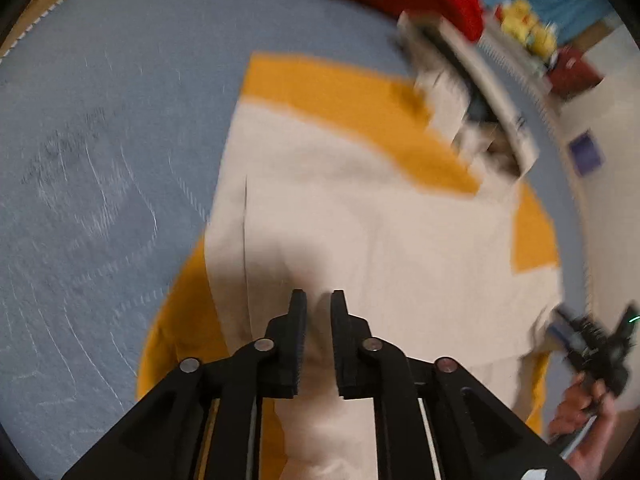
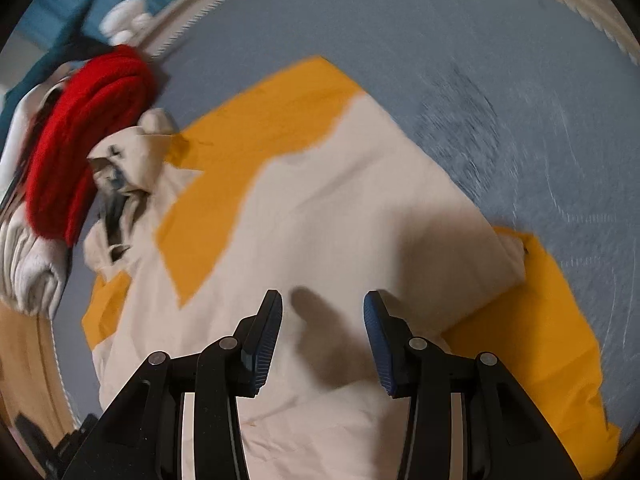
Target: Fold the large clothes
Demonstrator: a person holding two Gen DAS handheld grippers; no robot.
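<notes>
A large cream and mustard-yellow garment (image 1: 360, 208) lies partly folded on the blue bed cover (image 1: 100, 160); it also shows in the right wrist view (image 2: 320, 216), its hood (image 2: 132, 160) bunched at the left. My left gripper (image 1: 319, 300) hovers over the cream cloth, jaws a narrow gap apart, nothing between them. My right gripper (image 2: 322, 300) is open and empty above the cream part. The right gripper and the hand holding it also show in the left wrist view (image 1: 600, 344) at the right edge.
A red garment (image 2: 84, 140) lies on a pile of pale folded clothes (image 2: 32, 264) beside the hood. The bed's stitched edge (image 2: 192, 12) runs behind. Yellow and red items (image 1: 528, 28) sit past the bed edge.
</notes>
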